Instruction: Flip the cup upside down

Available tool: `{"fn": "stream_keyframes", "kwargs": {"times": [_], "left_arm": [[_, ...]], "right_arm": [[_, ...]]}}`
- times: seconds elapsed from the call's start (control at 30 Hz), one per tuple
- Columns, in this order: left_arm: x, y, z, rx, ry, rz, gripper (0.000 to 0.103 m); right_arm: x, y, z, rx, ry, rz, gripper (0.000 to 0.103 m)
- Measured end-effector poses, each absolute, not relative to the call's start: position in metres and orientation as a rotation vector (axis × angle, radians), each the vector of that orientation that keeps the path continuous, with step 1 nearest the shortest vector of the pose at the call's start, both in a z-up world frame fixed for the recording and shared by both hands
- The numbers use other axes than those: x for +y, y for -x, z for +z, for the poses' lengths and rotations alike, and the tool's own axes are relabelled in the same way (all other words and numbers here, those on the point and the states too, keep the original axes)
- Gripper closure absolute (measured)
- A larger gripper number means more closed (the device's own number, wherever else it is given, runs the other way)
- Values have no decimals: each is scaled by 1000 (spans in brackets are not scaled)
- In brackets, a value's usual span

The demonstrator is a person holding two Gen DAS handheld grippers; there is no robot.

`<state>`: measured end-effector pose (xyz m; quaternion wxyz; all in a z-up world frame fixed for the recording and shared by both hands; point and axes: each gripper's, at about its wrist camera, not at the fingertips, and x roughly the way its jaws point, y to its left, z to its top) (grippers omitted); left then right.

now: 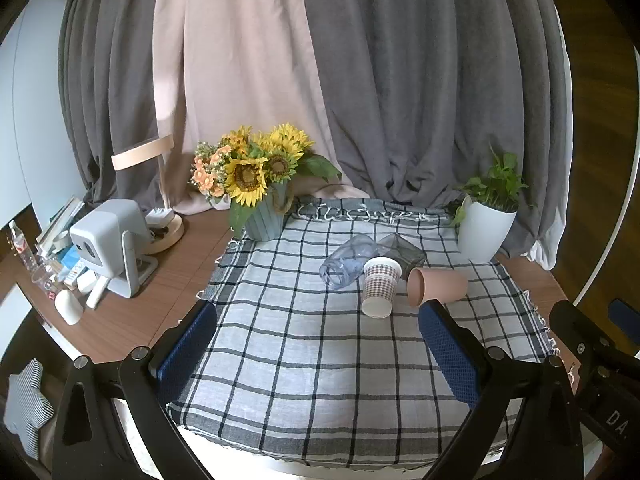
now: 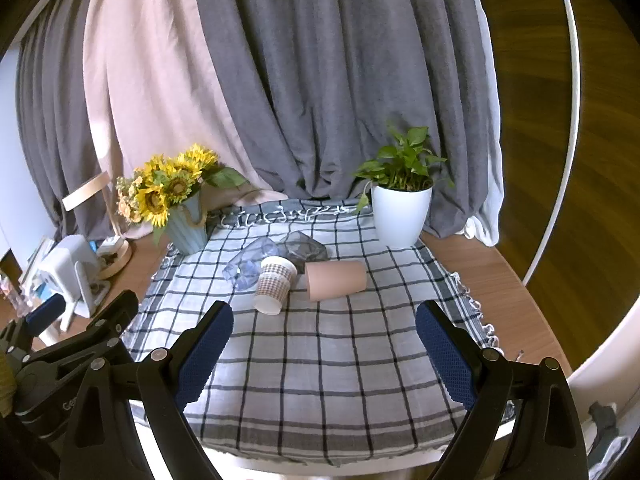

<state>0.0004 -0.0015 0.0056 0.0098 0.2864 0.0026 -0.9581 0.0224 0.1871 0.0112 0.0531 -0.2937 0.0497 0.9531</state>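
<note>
Several cups sit together on the checked cloth (image 1: 304, 344). A checked paper cup (image 1: 380, 288) stands tilted, mouth up, leaning on the others; it also shows in the right wrist view (image 2: 274, 286). A pink cup (image 1: 438, 285) (image 2: 336, 280) lies on its side. A clear bluish cup (image 1: 348, 262) (image 2: 248, 266) and a dark glass cup (image 1: 404, 254) (image 2: 304, 248) lie behind. My left gripper (image 1: 320, 352) is open and empty, short of the cups. My right gripper (image 2: 324, 356) is open and empty, also short of them.
A sunflower vase (image 1: 266, 216) (image 2: 188, 228) stands at the cloth's back left, a white plant pot (image 1: 484, 230) (image 2: 400, 216) at the back right. A lamp (image 1: 164, 224), a grey device (image 1: 116, 248) and small clutter fill the left table. Curtains hang behind.
</note>
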Motion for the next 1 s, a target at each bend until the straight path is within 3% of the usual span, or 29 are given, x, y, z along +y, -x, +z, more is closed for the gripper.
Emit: {"fn": "stream_keyframes", "kwargs": {"times": [1.0], "left_arm": [[3, 16, 4, -2, -929, -3011, 0]], "right_arm": [[187, -14, 6, 152, 904, 2882, 10]]}}
